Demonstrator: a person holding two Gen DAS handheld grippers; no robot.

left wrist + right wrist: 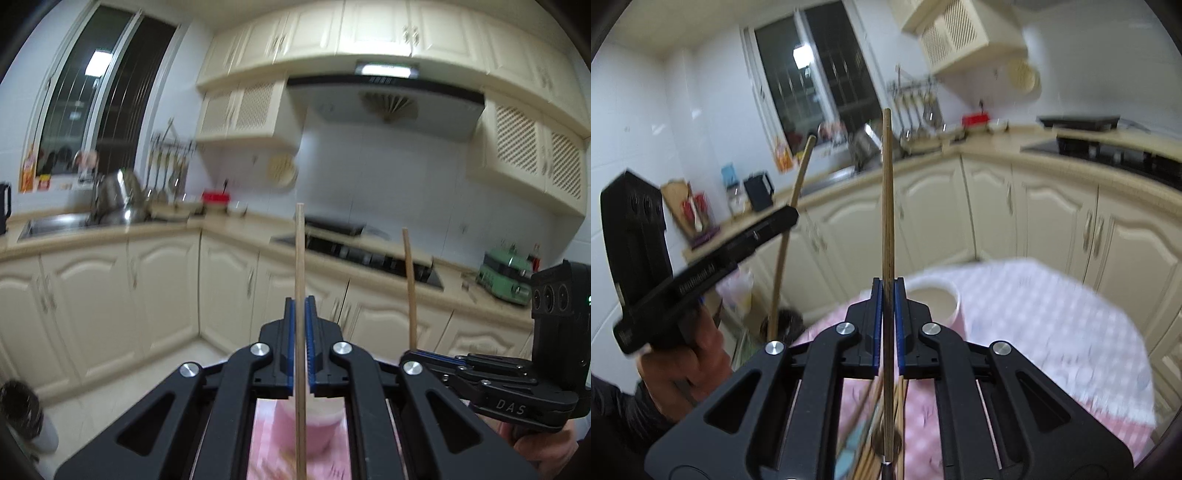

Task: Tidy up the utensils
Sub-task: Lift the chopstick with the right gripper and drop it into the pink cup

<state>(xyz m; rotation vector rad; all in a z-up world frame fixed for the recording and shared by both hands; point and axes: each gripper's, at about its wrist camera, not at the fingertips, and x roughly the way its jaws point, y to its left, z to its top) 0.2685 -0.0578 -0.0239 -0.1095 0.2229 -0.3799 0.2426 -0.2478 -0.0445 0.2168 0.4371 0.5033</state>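
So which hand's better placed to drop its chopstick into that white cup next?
Probably the right. The right gripper holds its chopstick with the white cup just beyond its fingers. The left gripper sees the cup only blurred beneath it.

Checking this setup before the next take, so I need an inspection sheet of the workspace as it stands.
Surface: table with a pink checked cloth.
Job's things: pale chopstick in the left gripper; darker chopstick in the right gripper; more chopsticks bundled below; white cup on the cloth.
Clutter: nothing seen on the cloth's visible part.
Grippers: both shut, each on one upright chopstick.
Cables: nothing seen.
Surroundings: cream cabinets, sink, hob, dark window.
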